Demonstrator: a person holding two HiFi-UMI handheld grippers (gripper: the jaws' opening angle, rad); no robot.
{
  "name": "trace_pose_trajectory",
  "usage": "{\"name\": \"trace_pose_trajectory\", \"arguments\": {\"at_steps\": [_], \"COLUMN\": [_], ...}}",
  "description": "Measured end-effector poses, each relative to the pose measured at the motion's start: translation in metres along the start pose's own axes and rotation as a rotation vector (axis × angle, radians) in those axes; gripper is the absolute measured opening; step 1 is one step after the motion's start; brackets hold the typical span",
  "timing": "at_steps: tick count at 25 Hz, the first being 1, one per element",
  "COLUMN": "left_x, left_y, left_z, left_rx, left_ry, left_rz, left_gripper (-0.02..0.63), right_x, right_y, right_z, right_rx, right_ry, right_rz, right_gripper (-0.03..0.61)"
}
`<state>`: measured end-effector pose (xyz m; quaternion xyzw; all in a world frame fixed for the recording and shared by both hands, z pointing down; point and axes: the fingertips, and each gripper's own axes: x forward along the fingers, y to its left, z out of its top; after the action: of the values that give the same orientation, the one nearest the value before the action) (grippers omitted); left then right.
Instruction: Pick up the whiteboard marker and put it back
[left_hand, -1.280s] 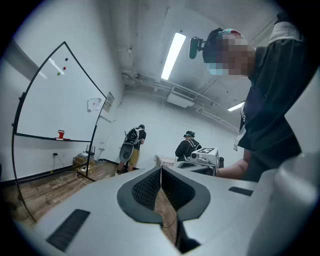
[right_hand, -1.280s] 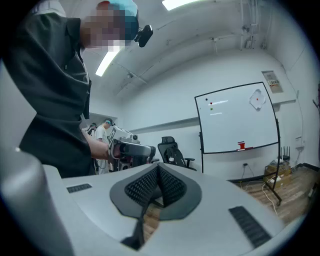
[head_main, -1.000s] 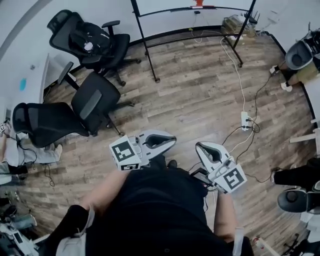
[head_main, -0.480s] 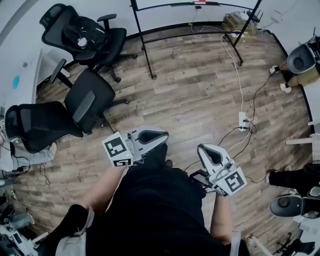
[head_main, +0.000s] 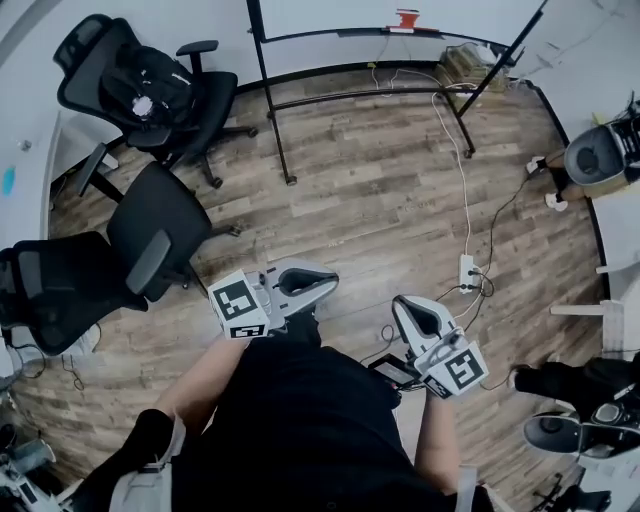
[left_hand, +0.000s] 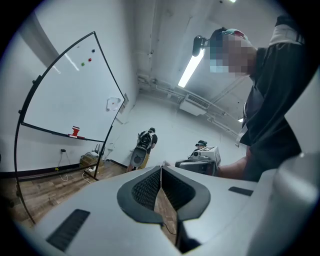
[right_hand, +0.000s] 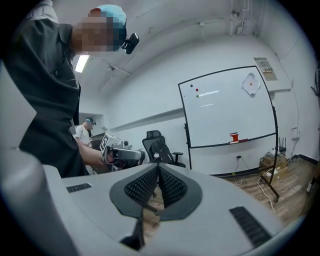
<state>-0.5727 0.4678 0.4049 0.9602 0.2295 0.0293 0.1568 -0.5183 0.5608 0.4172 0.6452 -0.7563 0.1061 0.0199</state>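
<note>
Both grippers are held in front of my body over the wooden floor. My left gripper (head_main: 337, 281) is shut with nothing between its pads, its jaws meeting tip to tip (left_hand: 161, 172). The right gripper (head_main: 399, 304) is likewise shut and empty (right_hand: 158, 172). Ahead stands a whiteboard (right_hand: 227, 107) on a black frame. On its ledge rests a small red object (head_main: 405, 18), which also shows in the left gripper view (left_hand: 76, 132) and the right gripper view (right_hand: 234, 137). I cannot make out a marker anywhere.
Three black office chairs (head_main: 150, 235) stand at the left. The whiteboard's black legs (head_main: 268, 110) and a white cable with a power strip (head_main: 466, 270) cross the floor ahead. Another chair (head_main: 590, 155) stands at the right. A second person (right_hand: 82, 131) stands far off.
The floor, the chairs and the whiteboard frame have slid down and left in the head view, and the red object on the ledge shows more fully. Both grippers stay shut before my body.
</note>
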Motion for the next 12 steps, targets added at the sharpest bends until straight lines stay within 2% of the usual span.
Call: {"name": "trace_pose_trajectory", "arguments": {"at_steps": [7, 12], "left_x": [0.030, 0.066], "left_y": [0.073, 0.106], "left_z": [0.024, 0.026], "left_rx": [0.031, -0.012], "left_ry": [0.047, 0.053], "left_rz": [-0.087, -0.121], "left_gripper": [0.020, 0.020], "right_x": [0.055, 0.066], "right_y": [-0.055, -0.090], "right_z": [0.040, 0.034], "right_rx": [-0.004, 0.026], "right_ry": [0.003, 0.022], "right_rz": [-0.078, -0.110], "right_gripper": [0.020, 0.020]}}
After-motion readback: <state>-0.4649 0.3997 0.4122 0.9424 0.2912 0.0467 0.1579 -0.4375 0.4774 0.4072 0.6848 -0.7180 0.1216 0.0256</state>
